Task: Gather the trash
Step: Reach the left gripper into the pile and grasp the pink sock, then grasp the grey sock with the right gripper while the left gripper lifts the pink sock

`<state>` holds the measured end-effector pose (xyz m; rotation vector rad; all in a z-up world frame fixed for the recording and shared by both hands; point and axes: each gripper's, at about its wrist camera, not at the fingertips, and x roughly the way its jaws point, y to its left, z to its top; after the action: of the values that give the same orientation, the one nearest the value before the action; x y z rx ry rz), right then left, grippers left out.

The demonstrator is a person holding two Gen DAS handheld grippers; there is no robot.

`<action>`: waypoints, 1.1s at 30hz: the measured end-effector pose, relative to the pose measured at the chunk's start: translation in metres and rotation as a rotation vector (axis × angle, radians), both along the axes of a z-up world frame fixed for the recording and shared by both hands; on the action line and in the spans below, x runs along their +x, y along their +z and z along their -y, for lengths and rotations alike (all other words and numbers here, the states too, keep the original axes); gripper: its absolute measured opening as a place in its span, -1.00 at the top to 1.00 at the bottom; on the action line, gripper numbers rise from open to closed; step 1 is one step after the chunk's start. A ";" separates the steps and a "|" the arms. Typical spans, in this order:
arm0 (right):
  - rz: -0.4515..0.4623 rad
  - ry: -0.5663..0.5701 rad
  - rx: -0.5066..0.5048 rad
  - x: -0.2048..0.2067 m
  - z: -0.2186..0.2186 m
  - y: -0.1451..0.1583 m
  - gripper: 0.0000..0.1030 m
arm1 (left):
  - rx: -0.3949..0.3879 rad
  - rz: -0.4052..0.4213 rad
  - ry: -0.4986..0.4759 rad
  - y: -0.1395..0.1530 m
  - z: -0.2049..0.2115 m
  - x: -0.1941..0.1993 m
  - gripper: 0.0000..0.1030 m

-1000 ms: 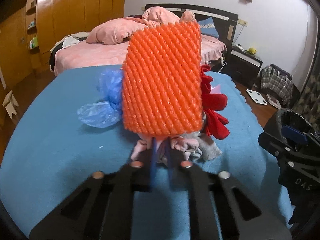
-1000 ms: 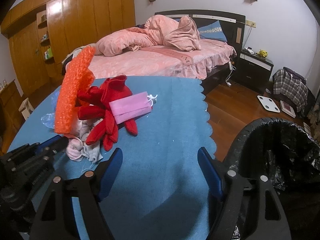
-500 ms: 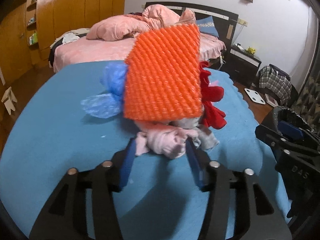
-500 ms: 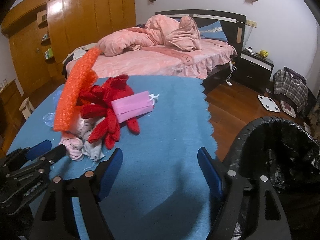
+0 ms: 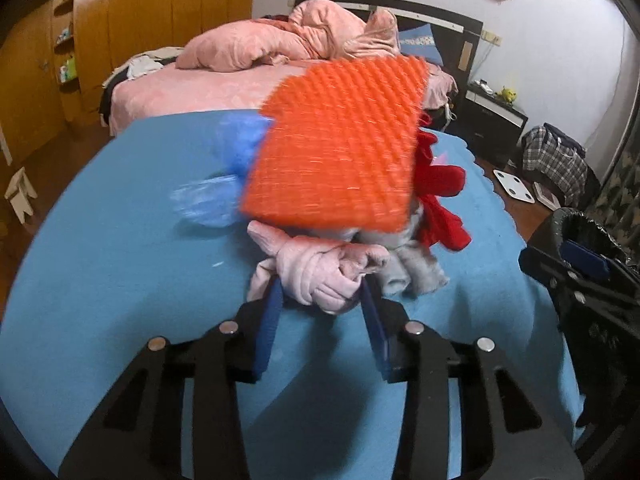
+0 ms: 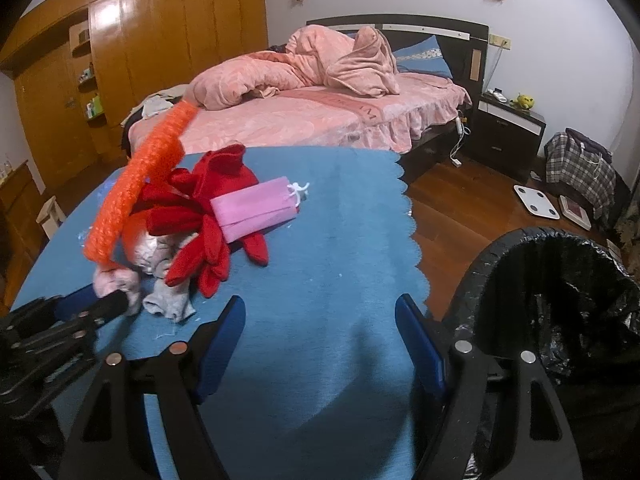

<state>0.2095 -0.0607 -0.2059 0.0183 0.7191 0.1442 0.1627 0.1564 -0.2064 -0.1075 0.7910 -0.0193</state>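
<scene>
On the blue-clothed table lies a pile of soft things. My left gripper is closing around a rolled pink sock at the pile's near edge, and its pads touch both sides. An orange foam net leans tilted and blurred over the pile, free of any gripper. Red gloves, a pink packet, a grey sock and a blue plastic bag make up the rest. My right gripper hovers open over bare cloth, right of the pile, holding nothing.
A black-lined trash bin stands just past the table's scalloped right edge, close to the right gripper. Behind the table is a bed with pink bedding. A nightstand, a scale and a checked bag sit on the wood floor.
The left gripper let go of the orange net, which tipped back over the pile. Its jaws opened wide, moved onto the pink sock and have narrowed around it. The right gripper stayed put.
</scene>
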 end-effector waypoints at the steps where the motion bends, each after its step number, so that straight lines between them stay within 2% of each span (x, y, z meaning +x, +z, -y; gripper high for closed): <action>1: 0.001 0.010 0.002 -0.001 -0.004 0.000 -0.47 | 0.005 -0.005 0.010 0.000 -0.005 -0.004 0.25; 5: -0.004 0.040 -0.004 -0.003 -0.019 -0.004 -0.47 | 0.029 -0.028 0.032 -0.002 -0.018 -0.011 0.20; 6: -0.006 0.042 -0.006 -0.003 -0.021 -0.004 -0.47 | 0.021 -0.035 0.032 -0.002 -0.020 -0.010 0.13; 8: -0.007 0.045 -0.008 -0.004 -0.024 -0.005 -0.47 | 0.011 -0.025 0.042 0.001 -0.023 -0.007 -0.19; 9: -0.005 0.045 -0.011 -0.004 -0.025 -0.004 -0.47 | 0.014 -0.012 0.050 0.003 -0.024 -0.005 -0.42; 10: -0.004 0.045 -0.013 -0.004 -0.024 -0.004 -0.47 | 0.019 -0.004 0.056 0.003 -0.024 -0.003 -0.51; 11: -0.004 0.043 -0.015 -0.003 -0.024 -0.004 -0.47 | 0.022 -0.004 0.058 0.003 -0.024 0.000 -0.51; 12: -0.004 0.041 -0.017 -0.003 -0.024 -0.003 -0.47 | 0.022 -0.013 0.058 0.000 -0.024 0.006 -0.50; 15: 0.000 0.043 -0.016 -0.003 -0.024 -0.002 -0.47 | -0.014 -0.041 0.037 -0.010 -0.029 0.013 0.09; 16: 0.001 0.047 -0.016 -0.003 -0.025 -0.001 -0.47 | -0.029 -0.034 0.036 -0.009 -0.031 0.012 0.19; 21: -0.005 0.087 -0.001 -0.004 -0.040 -0.002 -0.46 | -0.028 0.009 0.057 0.001 -0.041 -0.003 0.25; 27: -0.039 0.170 0.032 -0.001 -0.076 -0.011 -0.20 | 0.042 0.006 0.076 0.000 -0.055 -0.020 0.26; 30: -0.051 0.183 0.026 0.006 -0.089 -0.017 -0.06 | 0.012 -0.005 0.094 -0.002 -0.065 -0.018 0.26; 33: -0.066 0.173 0.019 0.017 -0.097 -0.022 -0.04 | 0.005 -0.006 0.096 -0.004 -0.069 -0.014 0.26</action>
<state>0.2263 0.0359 -0.2277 -0.0206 0.7853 0.3167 0.1487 0.2254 -0.2100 -0.1406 0.7913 0.0738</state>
